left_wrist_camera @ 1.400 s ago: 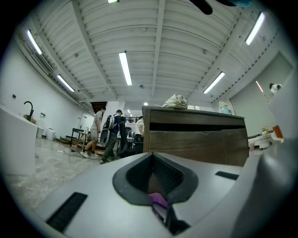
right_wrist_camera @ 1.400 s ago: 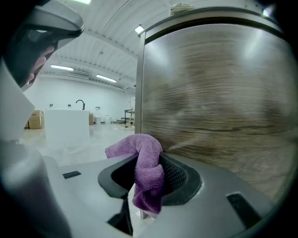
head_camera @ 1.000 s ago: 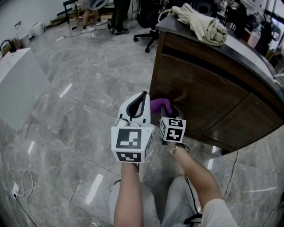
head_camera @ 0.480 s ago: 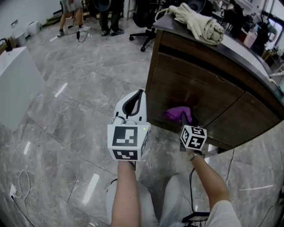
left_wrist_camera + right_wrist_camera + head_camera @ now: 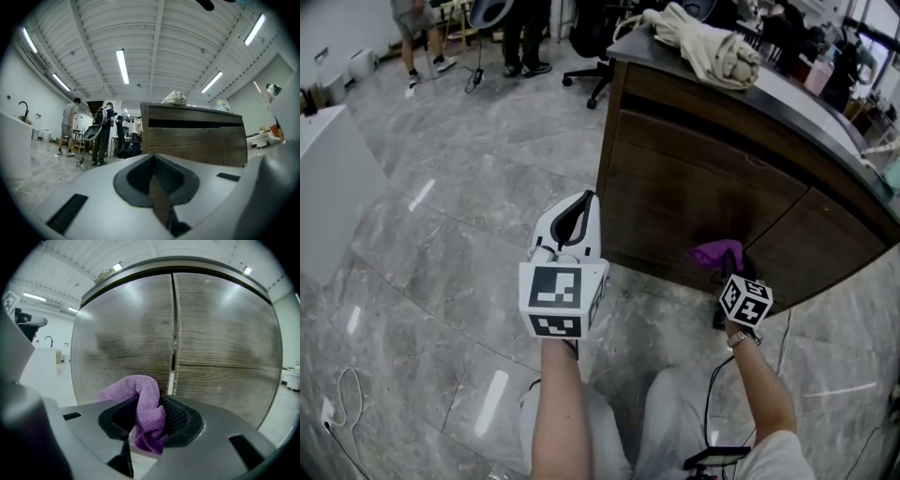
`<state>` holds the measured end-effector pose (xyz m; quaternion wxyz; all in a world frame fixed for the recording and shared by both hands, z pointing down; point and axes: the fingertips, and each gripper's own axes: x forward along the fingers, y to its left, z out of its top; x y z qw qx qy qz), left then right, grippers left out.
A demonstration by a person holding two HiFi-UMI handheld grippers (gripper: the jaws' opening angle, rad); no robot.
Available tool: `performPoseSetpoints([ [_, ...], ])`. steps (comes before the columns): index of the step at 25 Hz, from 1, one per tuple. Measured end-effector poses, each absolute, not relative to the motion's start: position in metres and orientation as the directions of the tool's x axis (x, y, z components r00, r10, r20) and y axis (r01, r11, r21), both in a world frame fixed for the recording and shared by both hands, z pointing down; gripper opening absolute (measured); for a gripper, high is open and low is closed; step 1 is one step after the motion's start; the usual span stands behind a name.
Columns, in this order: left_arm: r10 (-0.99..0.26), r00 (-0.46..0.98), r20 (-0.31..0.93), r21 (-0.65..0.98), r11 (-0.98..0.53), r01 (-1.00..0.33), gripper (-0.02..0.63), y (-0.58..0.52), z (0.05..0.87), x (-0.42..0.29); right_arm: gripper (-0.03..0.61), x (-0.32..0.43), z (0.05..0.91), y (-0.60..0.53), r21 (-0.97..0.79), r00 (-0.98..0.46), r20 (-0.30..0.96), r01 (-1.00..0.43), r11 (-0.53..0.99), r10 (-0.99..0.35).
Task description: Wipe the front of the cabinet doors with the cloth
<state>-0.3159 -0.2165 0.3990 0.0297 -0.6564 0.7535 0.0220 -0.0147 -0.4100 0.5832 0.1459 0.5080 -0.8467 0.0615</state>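
Down in the head view, the right gripper (image 5: 727, 270) has the purple cloth (image 5: 718, 252) low on the cabinet doors (image 5: 694, 202), while the left gripper (image 5: 578, 211) hangs clear of the wood. Left gripper view: fingers (image 5: 178, 179) clenched on nothing. Right gripper view: fingers pinching the cloth, right at the gap between the doors. Looks mid-wipe to me. Next move probably needs steady pressure sliding across onto the far door.

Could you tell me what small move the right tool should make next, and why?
Probably slide the right tool rightward, pressing the purple cloth across the seam onto the right-hand door. The tool is shut on the cloth, which sits low on the left-hand door just beside the seam, so the neighbouring door is the nearest surface to cover.
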Motion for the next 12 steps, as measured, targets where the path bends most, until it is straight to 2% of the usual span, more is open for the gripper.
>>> performPoseSetpoints([
  [7,-0.987,-0.14,-0.076,-0.005,0.141,-0.99,0.006,-0.216,0.399,-0.316,0.14,0.021,0.587,-0.414,0.056,-0.347,0.305,-0.923,0.38,-0.887],
  [12,-0.987,-0.142,-0.075,-0.009,0.143,-0.99,0.006,-0.217,0.398,-0.315,0.138,-0.045,0.603,-0.371,0.02,-0.486,0.342,-0.852,0.524,-0.804],
])
